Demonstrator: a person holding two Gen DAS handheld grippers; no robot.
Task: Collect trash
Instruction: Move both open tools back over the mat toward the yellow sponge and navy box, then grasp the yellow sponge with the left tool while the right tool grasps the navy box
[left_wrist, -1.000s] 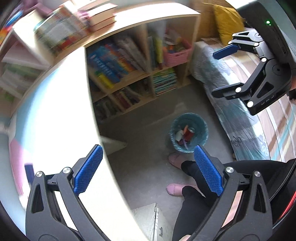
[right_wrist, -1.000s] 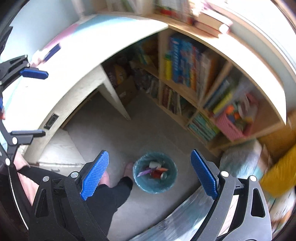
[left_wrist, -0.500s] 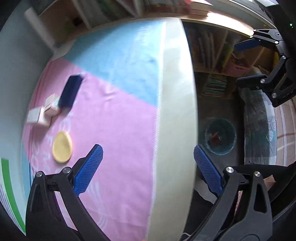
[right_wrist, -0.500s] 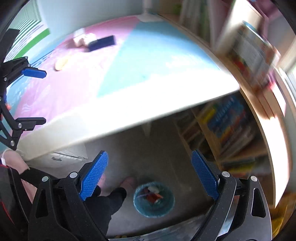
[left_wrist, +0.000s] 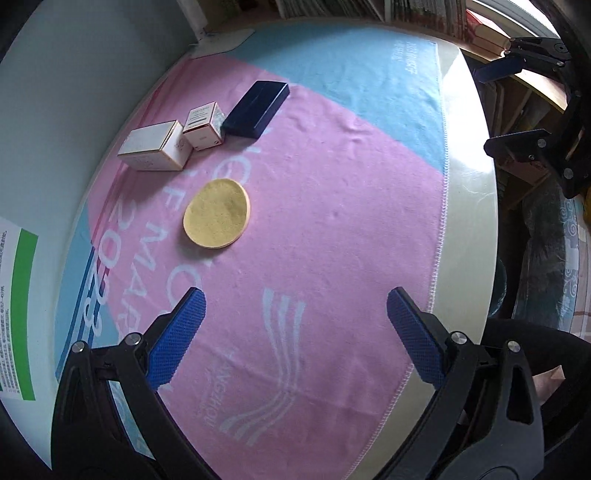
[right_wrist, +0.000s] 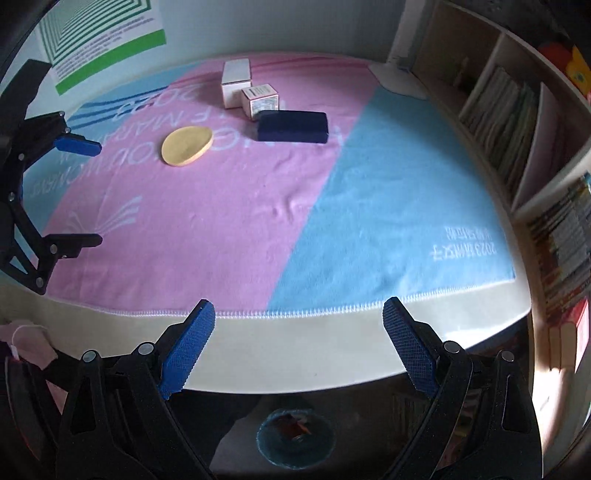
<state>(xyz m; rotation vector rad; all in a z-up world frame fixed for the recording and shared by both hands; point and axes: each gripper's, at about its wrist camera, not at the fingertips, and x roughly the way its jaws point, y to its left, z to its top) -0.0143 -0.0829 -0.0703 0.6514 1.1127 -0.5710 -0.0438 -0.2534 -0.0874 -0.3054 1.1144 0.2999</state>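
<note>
Left wrist view: my left gripper (left_wrist: 295, 336) hangs with jaws wide apart and nothing between them, above the pink-and-blue cloth (left_wrist: 332, 229) on the table (left_wrist: 469, 221). Ahead lie a yellow disc (left_wrist: 217, 213), a white box (left_wrist: 155, 146), a small pink-edged box (left_wrist: 203, 126) and a dark blue case (left_wrist: 257, 109), the three boxes touching in a row.

Right wrist view: my right gripper (right_wrist: 298, 339) is likewise spread wide and empty, at the table's near edge. The teal bin (right_wrist: 295, 439), holding trash, sits on the floor below.
</note>
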